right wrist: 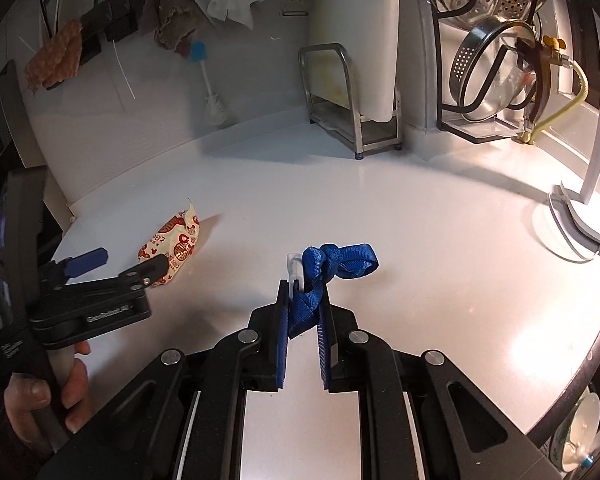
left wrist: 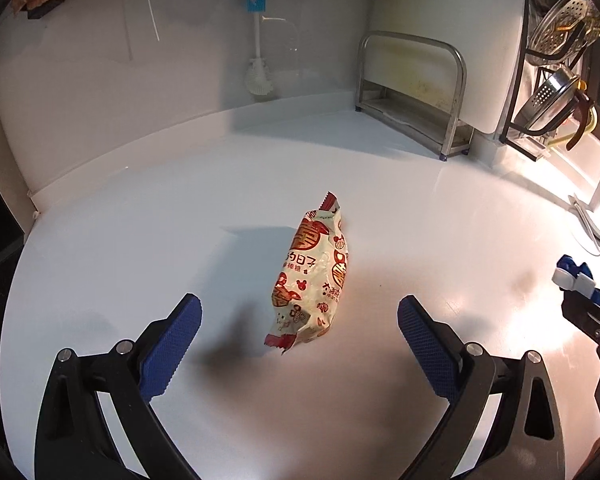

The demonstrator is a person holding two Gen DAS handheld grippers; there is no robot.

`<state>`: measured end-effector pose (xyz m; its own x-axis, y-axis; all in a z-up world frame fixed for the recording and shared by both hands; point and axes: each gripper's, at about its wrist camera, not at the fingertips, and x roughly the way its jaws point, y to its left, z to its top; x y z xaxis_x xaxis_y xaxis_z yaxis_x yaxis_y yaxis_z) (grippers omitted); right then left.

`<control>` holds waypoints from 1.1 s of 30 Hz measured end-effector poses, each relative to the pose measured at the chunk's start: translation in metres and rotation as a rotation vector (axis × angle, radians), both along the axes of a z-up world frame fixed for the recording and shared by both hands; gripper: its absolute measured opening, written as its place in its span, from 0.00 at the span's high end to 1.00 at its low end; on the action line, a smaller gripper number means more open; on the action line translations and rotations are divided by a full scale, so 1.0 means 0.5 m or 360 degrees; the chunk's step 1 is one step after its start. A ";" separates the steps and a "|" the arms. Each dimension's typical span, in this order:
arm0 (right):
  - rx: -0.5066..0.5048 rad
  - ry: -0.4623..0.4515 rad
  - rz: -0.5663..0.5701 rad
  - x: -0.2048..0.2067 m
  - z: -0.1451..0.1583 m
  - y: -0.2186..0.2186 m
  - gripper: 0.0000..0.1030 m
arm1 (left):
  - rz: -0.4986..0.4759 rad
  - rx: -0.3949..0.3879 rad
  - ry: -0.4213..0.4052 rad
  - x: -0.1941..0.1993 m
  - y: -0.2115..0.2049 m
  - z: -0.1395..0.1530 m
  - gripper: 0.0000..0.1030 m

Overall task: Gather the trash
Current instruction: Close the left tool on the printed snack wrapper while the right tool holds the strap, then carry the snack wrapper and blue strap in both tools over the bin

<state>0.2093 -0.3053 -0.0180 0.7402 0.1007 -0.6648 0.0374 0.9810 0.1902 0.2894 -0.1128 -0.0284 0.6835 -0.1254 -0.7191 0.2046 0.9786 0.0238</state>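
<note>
While I watch through both wrist cameras, my left gripper [left wrist: 300, 320] hangs over the white counter [left wrist: 140, 220] with its blue pads spread wide and nothing pinched between them. The snack wrapper [left wrist: 310, 276], cream with red print, lies flat on the counter between and just ahead of those fingers, and neither pad touches it. In the right wrist view I see the same wrapper [right wrist: 172, 250] at the left, partly behind the left gripper's fingertips, with a hand [right wrist: 48, 396] wrapped around that gripper's handle.

Moving rightward, my right gripper [right wrist: 304, 292] is clenched on a knotted blue strap [right wrist: 332, 266]; a flat length of the strap runs down between the pads, and the knot and a loop stick out past the fingertips. A small clear plastic piece [right wrist: 294, 264] sits against the strap at the tip of the left pad. From the left wrist view only that gripper's front end [left wrist: 576, 280] shows at the right edge.

Farther back, a steel rack [right wrist: 348, 96] stands by the wall, a bottle brush [right wrist: 210, 88] leans to its left, and a white lamp base [right wrist: 580, 220] rests at the far right.
</note>
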 end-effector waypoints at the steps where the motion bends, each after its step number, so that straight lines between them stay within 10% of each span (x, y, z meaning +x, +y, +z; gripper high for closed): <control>1: 0.0017 -0.0008 0.0004 -0.004 0.002 0.000 0.88 | 0.0002 -0.0004 0.0022 0.007 -0.004 -0.004 0.06; 12: 0.0089 -0.0057 0.0063 -0.014 0.017 0.016 0.88 | 0.0049 0.0070 0.0149 0.059 -0.015 -0.037 0.08; 22: 0.0093 -0.0037 0.0058 -0.011 0.010 0.016 0.88 | 0.0011 0.0008 0.0200 0.059 -0.002 -0.042 0.59; 33: 0.0070 -0.0037 0.0049 -0.026 0.001 0.021 0.88 | 0.0024 0.0012 -0.0006 -0.023 0.016 0.003 0.62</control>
<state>0.1965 -0.2949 -0.0174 0.7514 0.1527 -0.6419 0.0022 0.9723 0.2338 0.2781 -0.1048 -0.0270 0.6879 -0.1094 -0.7175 0.1895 0.9814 0.0320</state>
